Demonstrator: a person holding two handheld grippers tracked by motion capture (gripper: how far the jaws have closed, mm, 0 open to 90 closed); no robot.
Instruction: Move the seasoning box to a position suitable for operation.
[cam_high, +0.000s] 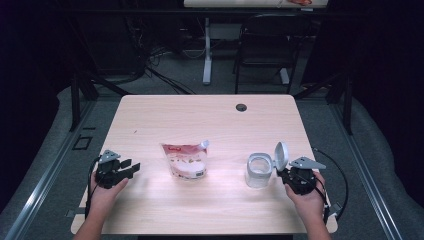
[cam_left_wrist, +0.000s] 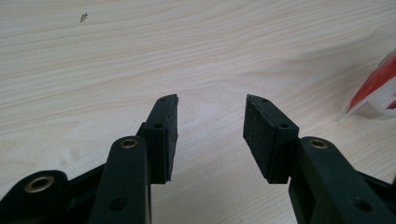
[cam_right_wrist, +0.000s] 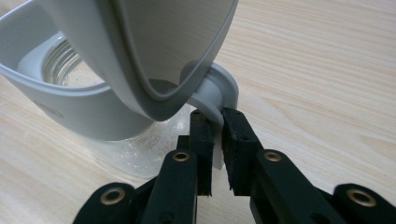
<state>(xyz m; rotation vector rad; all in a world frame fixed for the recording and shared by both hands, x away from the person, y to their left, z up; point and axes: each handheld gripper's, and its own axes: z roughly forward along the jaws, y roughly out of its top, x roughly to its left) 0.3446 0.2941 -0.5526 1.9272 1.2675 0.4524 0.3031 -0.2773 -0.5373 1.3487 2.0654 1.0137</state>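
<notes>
Item: clear jar (cam_high: 259, 172) with a grey collar and a hinged flip lid (cam_high: 281, 155), lid standing open, set on the right half of a light wood table (cam_high: 210, 120), near the front-right corner. Judged light and rigid, glass-like or hard plastic below, so likely slick and tippy if pulled by the handle alone. Hold point: the grey loop handle (cam_right_wrist: 215, 95) at the hinge side; the right gripper (cam_right_wrist: 215, 135) has its jaws pinched on this handle's lower strip, pads pressing either side. Second item: soft refill pouch (cam_high: 185, 160) with corner spout, lying mid-table, pliable and prone to slump; best taken near the spout or top seam. Left gripper (cam_left_wrist: 210, 123): jaws apart, nothing between them, low over bare tabletop at the left, pouch edge (cam_left_wrist: 373, 91) off to its right. Room: broad free surface behind and between the items; right table edge close to the jar, front edge close to both hands.
</notes>
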